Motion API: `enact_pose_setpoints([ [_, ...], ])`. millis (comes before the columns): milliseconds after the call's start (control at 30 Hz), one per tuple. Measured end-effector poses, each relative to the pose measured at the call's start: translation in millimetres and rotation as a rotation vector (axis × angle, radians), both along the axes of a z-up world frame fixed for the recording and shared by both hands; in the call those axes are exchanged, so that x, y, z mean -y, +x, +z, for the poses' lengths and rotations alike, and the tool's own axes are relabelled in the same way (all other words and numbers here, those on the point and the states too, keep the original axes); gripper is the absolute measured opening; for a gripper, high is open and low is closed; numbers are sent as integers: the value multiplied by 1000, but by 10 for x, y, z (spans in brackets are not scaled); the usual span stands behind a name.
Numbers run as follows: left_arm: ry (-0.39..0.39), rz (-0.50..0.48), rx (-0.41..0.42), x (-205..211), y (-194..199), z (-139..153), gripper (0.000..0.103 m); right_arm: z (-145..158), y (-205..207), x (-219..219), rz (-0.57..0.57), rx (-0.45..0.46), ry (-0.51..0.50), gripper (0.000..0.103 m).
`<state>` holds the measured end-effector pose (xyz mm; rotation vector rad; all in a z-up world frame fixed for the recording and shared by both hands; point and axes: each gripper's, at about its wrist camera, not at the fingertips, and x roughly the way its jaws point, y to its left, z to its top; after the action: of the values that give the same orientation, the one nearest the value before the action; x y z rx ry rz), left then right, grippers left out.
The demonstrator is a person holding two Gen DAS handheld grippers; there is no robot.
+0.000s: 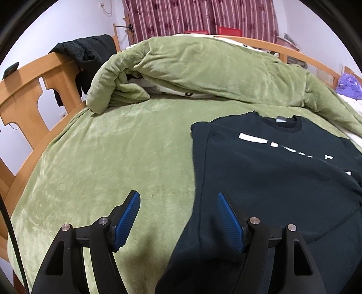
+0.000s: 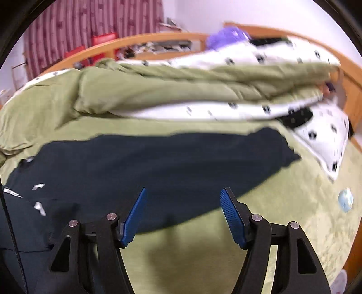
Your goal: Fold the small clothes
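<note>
Shirt flat on bed (quilt heaped behind), w/ jacket over headboard.

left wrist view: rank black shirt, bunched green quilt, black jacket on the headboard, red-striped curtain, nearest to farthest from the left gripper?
From the left gripper, open:
1. Black shirt, right, its edge under the gripper.
2. Bunched green quilt, ahead across the bed.
3. Black jacket, far left on the wooden headboard.
4. Red-striped curtain, back wall.

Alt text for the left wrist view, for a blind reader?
Open left tongs hover over the left edge of a dark T-shirt lying flat on a green blanket. A bunched green duvet and wooden bed frame lie beyond.
</note>
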<state>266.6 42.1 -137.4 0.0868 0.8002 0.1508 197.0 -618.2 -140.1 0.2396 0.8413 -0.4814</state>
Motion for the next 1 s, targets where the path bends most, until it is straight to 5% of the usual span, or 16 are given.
enact_pose_setpoints([
  [200, 20, 32, -15, -26, 134, -109, 69, -525, -15, 414, -67, -20, 95, 62],
  [467, 29, 25, -12, 82, 214, -119, 69, -645, 105, 743, -125, 78, 195, 62],
  [567, 26, 18, -18, 109, 206, -139, 69, -658, 196, 797, -155, 77, 170, 52],
  [633, 25, 8, -24, 129, 195, -147, 69, -633, 272, 774, -162, 65, 112, 26],
  [700, 27, 4, -20, 134, 176, -129, 69, -564, 329, 745, -151, 64, 78, 7],
  [1000, -34, -6, 20, 15, -15, 60, 69, 496, 250, -41, -46, 215, -168, 5],
])
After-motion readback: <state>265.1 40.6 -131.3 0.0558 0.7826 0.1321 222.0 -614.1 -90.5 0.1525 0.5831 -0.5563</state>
